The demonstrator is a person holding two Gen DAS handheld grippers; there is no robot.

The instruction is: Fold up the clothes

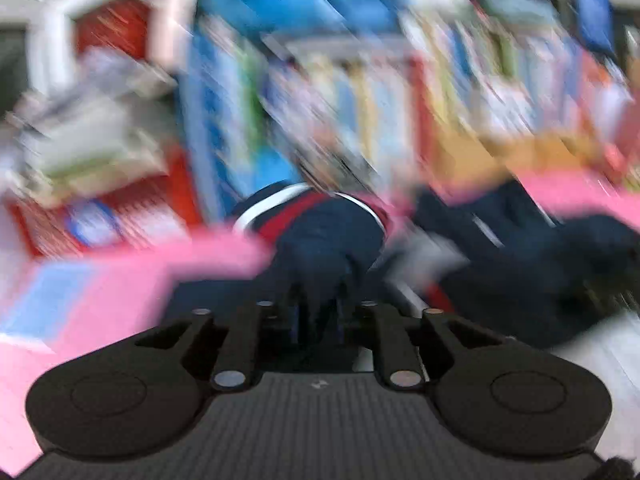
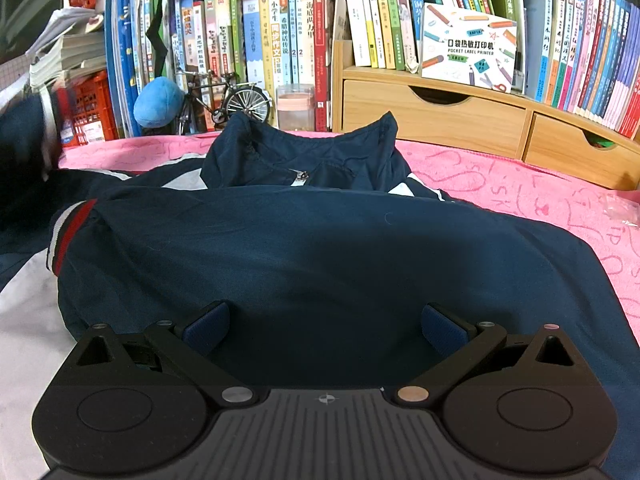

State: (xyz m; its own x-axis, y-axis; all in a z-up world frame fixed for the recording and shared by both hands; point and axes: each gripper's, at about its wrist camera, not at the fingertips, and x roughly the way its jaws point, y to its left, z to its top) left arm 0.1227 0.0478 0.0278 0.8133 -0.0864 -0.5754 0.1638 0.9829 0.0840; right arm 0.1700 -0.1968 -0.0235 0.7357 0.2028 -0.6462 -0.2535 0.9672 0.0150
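The navy jacket point(image 2: 304, 248) lies spread over the pink cloth point(image 2: 520, 184) in front of the bookshelf point(image 2: 400, 20), collar point(image 2: 312, 152) propped up at the far side and one sleeve folded across the body, its red-and-white striped cuff point(image 2: 68, 236) lying toward the left. It looks like thin, smooth shell fabric, so probably light, floppy and a bit slippery (the kind that slides back out of a fold if pinched too shallow). Best holds are likely the cuffs, the hem or a shoulder seam, where the cloth is doubled and thicker.

The right gripper point(image 2: 324, 324) has its blue-padded fingers point(image 2: 206, 326) spread wide with nothing between them, hovering low over the near part of the jacket; whether it touches the cloth is hard to tell.

The left wrist view is badly motion-blurred, but the left gripper point(image 1: 320, 300) looks pressed together on a bunch of dark navy fabric, with a striped cuff point(image 1: 288, 208) just beyond its tips.
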